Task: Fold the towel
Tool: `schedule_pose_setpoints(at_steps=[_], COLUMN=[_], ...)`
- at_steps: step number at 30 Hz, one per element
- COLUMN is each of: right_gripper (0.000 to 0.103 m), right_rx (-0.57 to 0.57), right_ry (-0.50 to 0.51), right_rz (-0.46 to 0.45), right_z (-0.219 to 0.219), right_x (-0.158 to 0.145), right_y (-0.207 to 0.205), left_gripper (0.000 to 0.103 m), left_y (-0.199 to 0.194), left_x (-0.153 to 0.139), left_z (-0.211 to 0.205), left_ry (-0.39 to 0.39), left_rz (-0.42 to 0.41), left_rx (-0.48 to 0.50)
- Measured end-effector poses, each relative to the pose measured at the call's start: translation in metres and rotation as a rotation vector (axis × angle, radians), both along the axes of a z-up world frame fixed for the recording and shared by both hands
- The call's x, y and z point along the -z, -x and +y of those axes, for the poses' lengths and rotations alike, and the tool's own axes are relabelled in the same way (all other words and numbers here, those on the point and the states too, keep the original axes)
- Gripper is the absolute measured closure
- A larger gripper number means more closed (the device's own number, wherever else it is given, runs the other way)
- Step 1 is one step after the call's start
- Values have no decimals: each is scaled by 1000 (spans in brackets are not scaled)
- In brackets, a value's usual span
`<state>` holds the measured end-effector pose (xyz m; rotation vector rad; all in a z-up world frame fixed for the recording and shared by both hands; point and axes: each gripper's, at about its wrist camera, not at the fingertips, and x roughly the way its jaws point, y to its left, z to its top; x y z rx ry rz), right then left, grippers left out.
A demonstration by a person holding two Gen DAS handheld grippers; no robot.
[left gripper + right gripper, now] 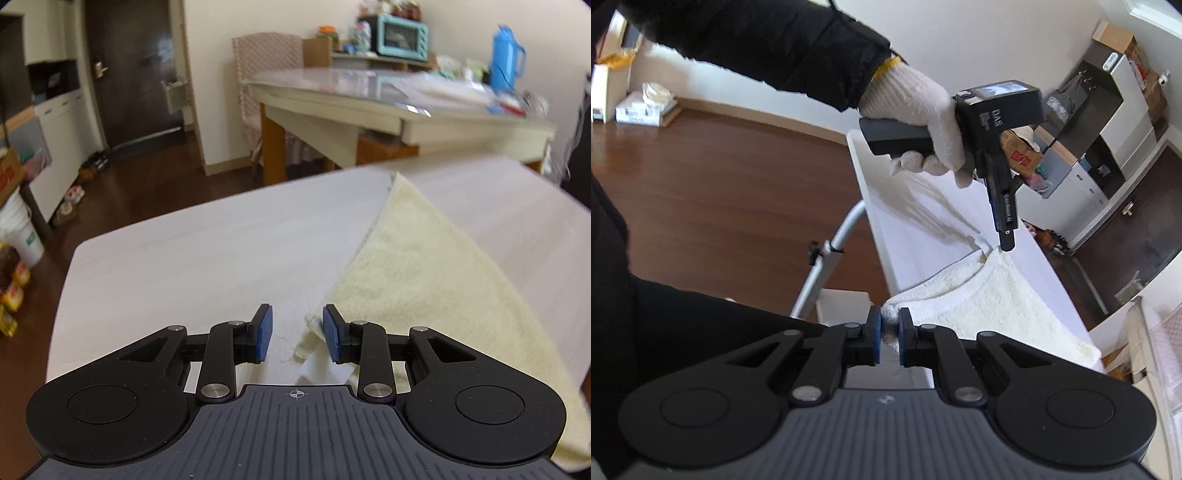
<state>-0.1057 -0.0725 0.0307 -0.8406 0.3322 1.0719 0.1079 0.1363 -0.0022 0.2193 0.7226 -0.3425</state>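
A cream towel [424, 266] lies on the white table [184, 251], stretching from the near right to the far middle. My left gripper [298, 334] is open just above the table; the towel's near corner with its tag [308, 341] lies between the blue pads, close to the right one. In the right wrist view my right gripper [889, 336] is shut on a bunched edge of the towel [990, 295] at the table's near edge. A gloved hand [916, 99] holds the left gripper [1006, 243], whose tips point down at the towel's far corner.
Beyond the white table stand a dining table [332, 96] with a blue thermos [504, 59], a teal oven [402, 35] and a covered chair [266, 74]. A metal frame leg [827, 266] rises beside the table edge over the brown floor [720, 184].
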Motion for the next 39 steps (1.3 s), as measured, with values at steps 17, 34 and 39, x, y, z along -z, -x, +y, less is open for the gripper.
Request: schedule_pose_setpoints(at_steps=[17, 34, 39], right_gripper=[94, 94, 94], right_rx=[-90, 298, 414], right_ry=[-184, -303, -258], right_rz=[110, 270, 374], right_z=[-40, -66, -66], right_x=[-69, -65, -28], right_y=[-19, -238, -282], left_gripper=[67, 66, 66], left_y=[36, 22, 21], left_x=[2, -33, -29], left_z=[3, 34, 22], left_ry=[-122, 56, 59], left_rz=[45, -48, -48], left_rx=[115, 38, 84])
